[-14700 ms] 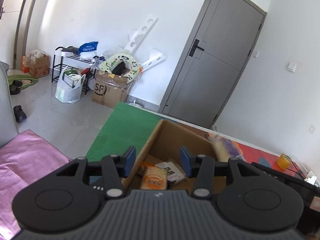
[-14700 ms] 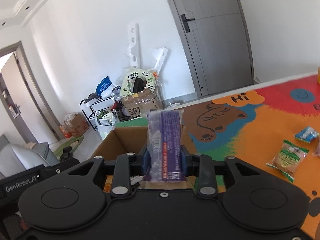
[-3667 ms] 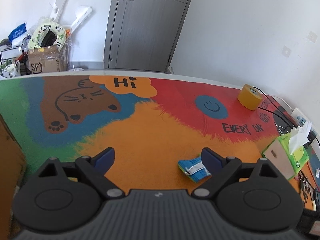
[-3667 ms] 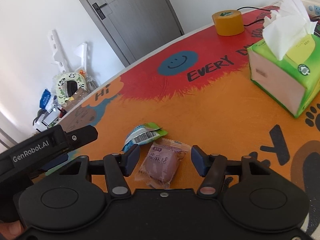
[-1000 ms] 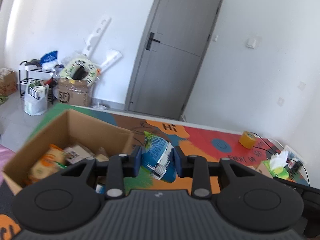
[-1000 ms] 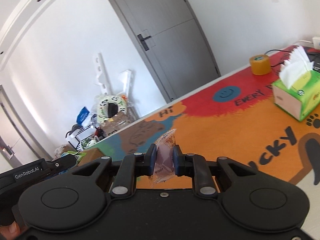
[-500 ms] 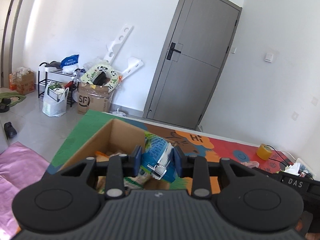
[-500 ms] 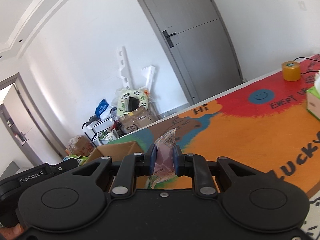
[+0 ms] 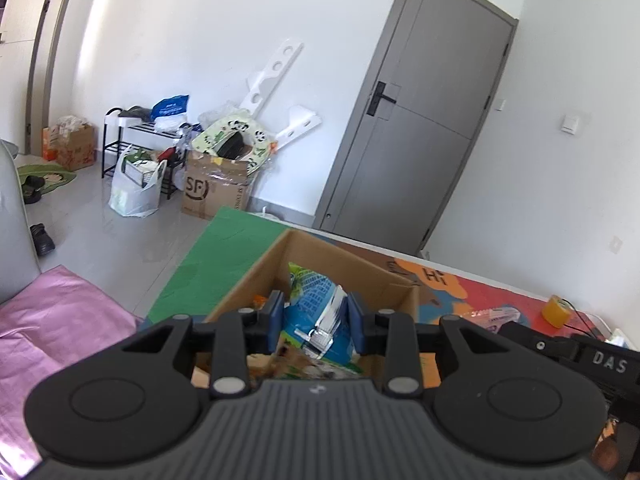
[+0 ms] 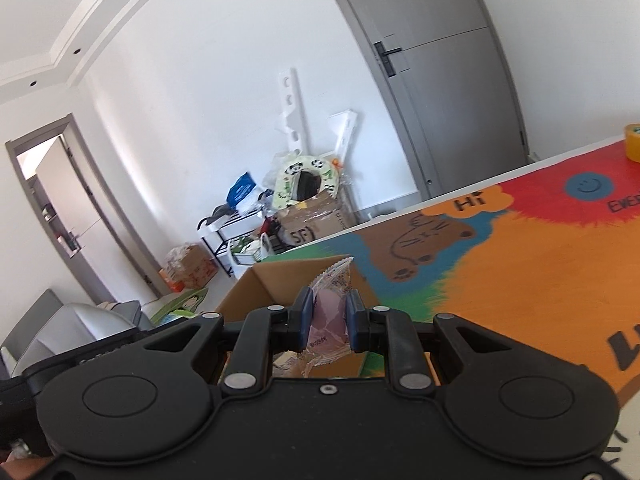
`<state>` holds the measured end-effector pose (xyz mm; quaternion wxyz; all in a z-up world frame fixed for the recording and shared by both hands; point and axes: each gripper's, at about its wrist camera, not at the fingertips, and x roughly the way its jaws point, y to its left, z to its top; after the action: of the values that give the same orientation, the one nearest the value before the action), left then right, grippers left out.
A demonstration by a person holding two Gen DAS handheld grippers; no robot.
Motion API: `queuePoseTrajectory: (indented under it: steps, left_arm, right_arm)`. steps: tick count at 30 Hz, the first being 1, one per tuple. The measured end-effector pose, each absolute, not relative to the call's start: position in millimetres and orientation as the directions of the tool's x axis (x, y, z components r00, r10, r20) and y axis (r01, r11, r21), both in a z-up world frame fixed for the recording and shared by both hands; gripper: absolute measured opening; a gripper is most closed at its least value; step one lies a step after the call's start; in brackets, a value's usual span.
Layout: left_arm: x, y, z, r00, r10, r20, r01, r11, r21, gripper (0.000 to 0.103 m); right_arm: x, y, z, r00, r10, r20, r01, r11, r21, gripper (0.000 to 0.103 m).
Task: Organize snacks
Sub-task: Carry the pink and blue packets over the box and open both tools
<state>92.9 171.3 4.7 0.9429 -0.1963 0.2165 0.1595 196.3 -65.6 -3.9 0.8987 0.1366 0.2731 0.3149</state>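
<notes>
My left gripper (image 9: 316, 320) is shut on a blue and green snack packet (image 9: 316, 312) and holds it over the open cardboard box (image 9: 256, 280), where other snacks lie. My right gripper (image 10: 328, 320) is shut on a clear packet with a purple snack (image 10: 330, 316) and holds it just above the near side of the same box (image 10: 256, 292). The right gripper's body and its packet also show at the right of the left wrist view (image 9: 496, 314).
The box stands at the left end of a colourful mat (image 10: 540, 272) with a cat drawing and "Hi". A yellow tape roll (image 9: 556, 315) sits far right. Beyond the table are a grey door (image 9: 416, 140), an SF carton (image 9: 216, 190) and a pink cloth (image 9: 48, 320).
Both grippers have swung left with their packets. The left one now hangs over the box opening, and the right one has come up to the box's near side.
</notes>
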Motion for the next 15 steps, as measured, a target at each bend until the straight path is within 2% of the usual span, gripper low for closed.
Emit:
queuePoseTrajectory:
  steps: [4, 6, 8, 9, 15]
  left_arm:
    - [98, 179, -4, 0.834, 0.211, -0.51, -0.404, 0.863, -0.304, 0.035]
    - [98, 183, -7, 0.811, 0.238, -0.534, -0.441, 0.849, -0.291, 0.041]
    - [96, 186, -9, 0.803, 0.25, -0.54, -0.45, 0.85, -0.275, 0.062]
    - [94, 187, -8, 0.806, 0.253, -0.536, -0.45, 0.849, -0.276, 0.064]
    - [82, 201, -5, 0.813, 0.255, -0.523, -0.459, 0.834, -0.307, 0.066]
  right_arm:
    - [199, -51, -7, 0.638, 0.646, -0.418, -0.501, 0.761, 0.412, 0.019]
    - [200, -44, -8, 0.632, 0.647, -0.427, -0.503, 0.761, 0.409, 0.019]
    - [201, -37, -8, 0.625, 0.652, -0.431, -0.509, 0.758, 0.408, 0.019]
    - [201, -34, -8, 0.621, 0.654, -0.433, -0.514, 0.756, 0.406, 0.019]
    - [196, -14, -9, 0.595, 0.672, -0.441, -0.543, 0.741, 0.396, 0.019]
